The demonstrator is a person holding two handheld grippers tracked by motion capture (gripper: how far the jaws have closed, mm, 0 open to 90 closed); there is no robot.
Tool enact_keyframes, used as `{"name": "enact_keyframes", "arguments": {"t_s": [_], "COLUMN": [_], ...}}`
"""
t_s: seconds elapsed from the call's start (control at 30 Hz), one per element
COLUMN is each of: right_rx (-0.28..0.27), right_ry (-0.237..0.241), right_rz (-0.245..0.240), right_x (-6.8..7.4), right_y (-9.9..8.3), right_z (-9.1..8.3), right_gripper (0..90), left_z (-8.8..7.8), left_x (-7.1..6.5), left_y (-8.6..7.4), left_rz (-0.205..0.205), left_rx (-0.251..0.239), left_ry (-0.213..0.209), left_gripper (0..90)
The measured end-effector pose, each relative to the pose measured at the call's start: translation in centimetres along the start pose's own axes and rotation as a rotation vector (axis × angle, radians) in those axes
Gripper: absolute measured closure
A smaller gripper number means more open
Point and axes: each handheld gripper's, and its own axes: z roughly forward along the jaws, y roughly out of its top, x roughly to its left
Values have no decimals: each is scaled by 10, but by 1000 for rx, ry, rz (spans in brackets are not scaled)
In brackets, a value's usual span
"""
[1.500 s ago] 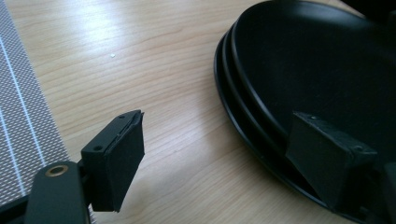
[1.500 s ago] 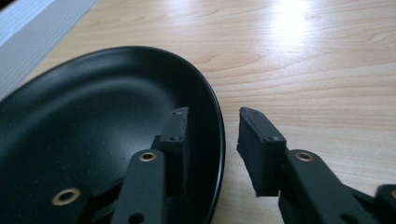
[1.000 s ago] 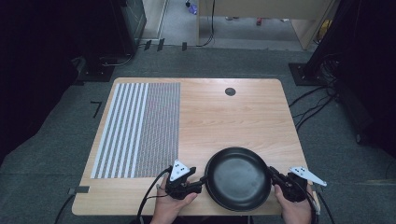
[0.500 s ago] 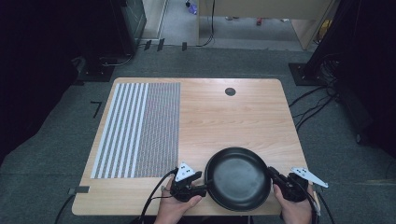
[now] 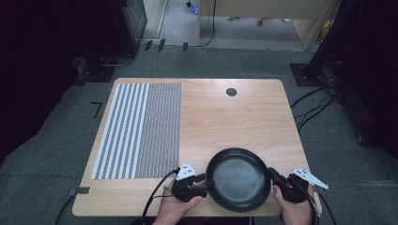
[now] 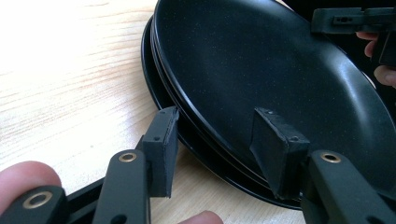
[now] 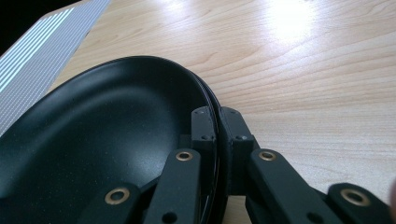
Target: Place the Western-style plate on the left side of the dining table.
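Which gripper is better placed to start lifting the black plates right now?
Right. The right gripper is already clamped on the rim of the stacked black plates. The left gripper straddles the opposite rim and has just been closing, but its pads do not press on it yet.

Both hands came in from the near edge, one tool each. Left tool [image 5: 202,180] pointed right, its jaws still a bit apart and just been closing, a gap left at each pad. Right tool [image 7: 218,125] pointed left, jaws pinched tight, hand [image 5: 293,208] wrapped round the body.
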Motion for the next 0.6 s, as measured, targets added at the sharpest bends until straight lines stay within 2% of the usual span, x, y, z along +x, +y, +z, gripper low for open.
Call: {"name": "enact_keyframes", "arguments": {"t_s": [0.2, 0.33, 0.47, 0.6], "right_rx": [-1, 2, 9, 24], "right_ry": [-5, 2, 9, 36], "right_rz": [-9, 7, 2, -6], "right_x": [1, 2, 5, 11], "right_y": [0, 0, -1, -3], "right_z": [1, 2, 4, 8], "right_gripper": [864, 865, 862, 860], "left_z": [0, -1, -2, -2], "left_x": [-2, -1, -2, 2], "left_y": [0, 0, 0, 2], "left_rz": [17, -3, 8, -36], "left_rx": [-2, 0, -2, 3], "left_ry": [11, 0, 2, -37], "left_gripper": [519, 521, 523, 517]}}
